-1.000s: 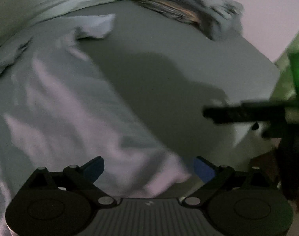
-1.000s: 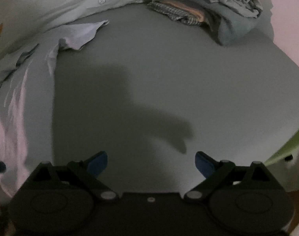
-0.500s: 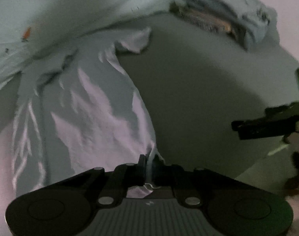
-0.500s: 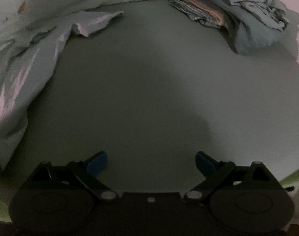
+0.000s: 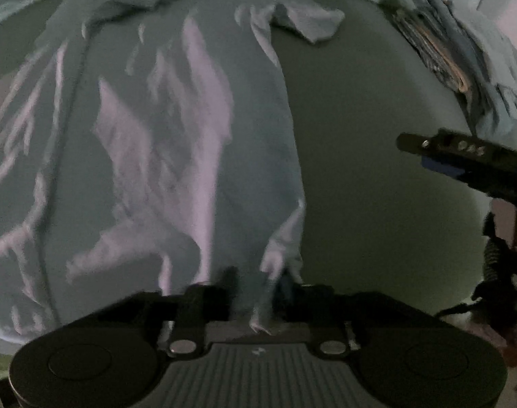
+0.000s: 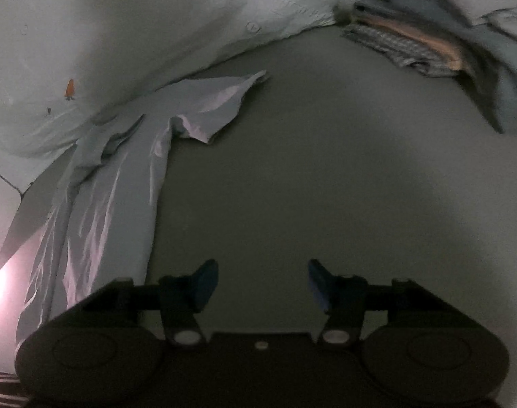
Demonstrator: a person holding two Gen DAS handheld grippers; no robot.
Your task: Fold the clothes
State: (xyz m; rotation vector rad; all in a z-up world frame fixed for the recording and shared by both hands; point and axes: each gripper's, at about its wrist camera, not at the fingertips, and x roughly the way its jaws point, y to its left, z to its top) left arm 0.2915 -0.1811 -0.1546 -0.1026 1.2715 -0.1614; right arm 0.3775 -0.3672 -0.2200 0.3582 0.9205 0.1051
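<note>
A pale lilac-blue garment point(image 5: 176, 156) lies spread and wrinkled on the grey bed sheet point(image 5: 367, 176). My left gripper point(image 5: 258, 289) is shut on its near hem corner, cloth bunched between the jaws. The garment also shows at the left of the right wrist view point(image 6: 122, 183), one sleeve point(image 6: 221, 102) pointing right. My right gripper point(image 6: 263, 282) is open and empty over bare sheet to the right of the garment; it shows in the left wrist view point(image 5: 462, 159) at the right.
A stack of folded clothes point(image 6: 428, 44) sits at the far right of the bed, also in the left wrist view point(image 5: 462, 61). A pale patterned blanket point(image 6: 139, 34) lies along the far edge. The bed edge is at right.
My left gripper closed on the garment's near corner and has lifted and drawn it back. My right gripper stayed open and shifted a little, with the garment now nearer its left side.
</note>
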